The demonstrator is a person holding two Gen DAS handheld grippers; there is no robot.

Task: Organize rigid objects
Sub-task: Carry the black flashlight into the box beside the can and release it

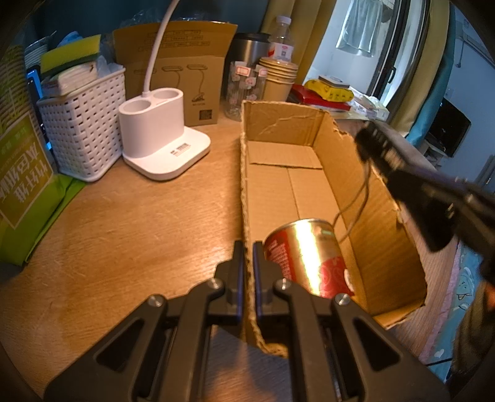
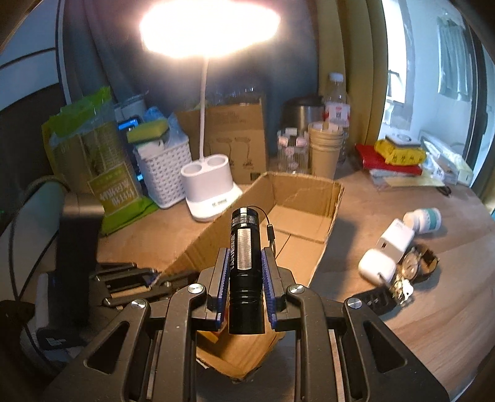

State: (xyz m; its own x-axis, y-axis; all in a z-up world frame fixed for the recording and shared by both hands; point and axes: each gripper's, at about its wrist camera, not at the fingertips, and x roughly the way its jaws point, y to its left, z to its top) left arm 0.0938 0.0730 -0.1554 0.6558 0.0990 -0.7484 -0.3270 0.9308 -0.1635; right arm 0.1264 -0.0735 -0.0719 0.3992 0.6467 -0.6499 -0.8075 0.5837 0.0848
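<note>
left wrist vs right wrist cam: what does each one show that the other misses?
Left wrist only: a red and gold can lying inside the cardboard box, and the left hand-held gripper shut on the box's near wall.
Right wrist only: the lit lamp head, plus a white charger, earbud case and pill bottle on the desk.
Both: the box, white basket, lamp base, and the right hand-held gripper holding a black flashlight.

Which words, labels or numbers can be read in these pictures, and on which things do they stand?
"TANK": flashlight in the right gripper; the rest of its print is unclear.
Green package: large Chinese characters, too distorted to read.
Can, bottle label, lamp base sticker, printed carton: too small or blurred.
</note>
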